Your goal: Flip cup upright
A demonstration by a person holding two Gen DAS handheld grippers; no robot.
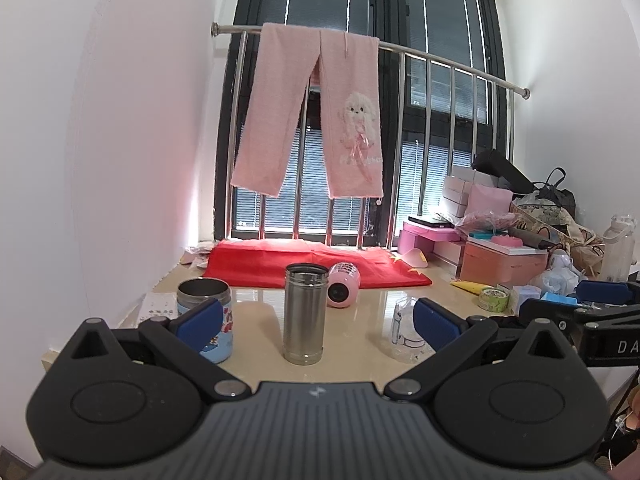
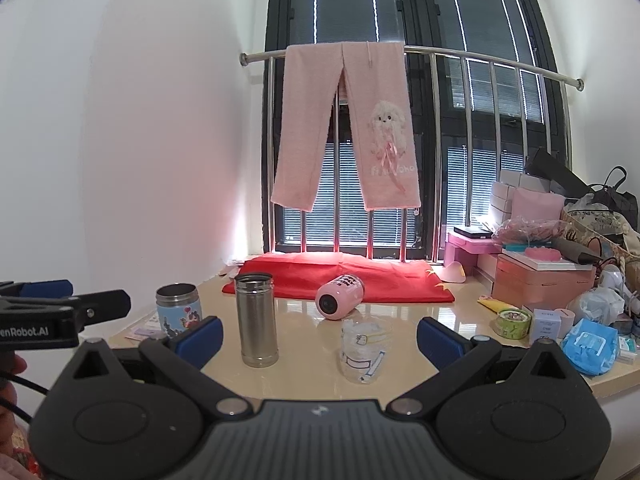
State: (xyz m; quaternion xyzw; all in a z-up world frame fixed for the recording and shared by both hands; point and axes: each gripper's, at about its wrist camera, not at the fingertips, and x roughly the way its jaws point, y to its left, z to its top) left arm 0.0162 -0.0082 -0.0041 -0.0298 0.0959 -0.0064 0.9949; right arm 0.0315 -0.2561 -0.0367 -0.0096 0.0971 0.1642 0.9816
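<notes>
A pink cup (image 1: 343, 284) lies on its side on the beige tabletop (image 1: 360, 320), at the edge of a red cloth (image 1: 280, 262), its round end facing me. It also shows in the right wrist view (image 2: 338, 296). A steel tumbler (image 1: 304, 314) stands upright in front of it, between the fingers of my left gripper (image 1: 318, 322), which is open and empty, well short of the pink cup. My right gripper (image 2: 320, 338) is open and empty, with a clear plastic cup (image 2: 365, 350) upright between its fingers.
A blue cartoon steel cup (image 2: 179, 312) stands upright at the left. Boxes, bags and a tape roll (image 2: 513, 323) crowd the right side of the table. Pink trousers (image 2: 348, 128) hang on the window rail behind. The other gripper shows at each view's side edge.
</notes>
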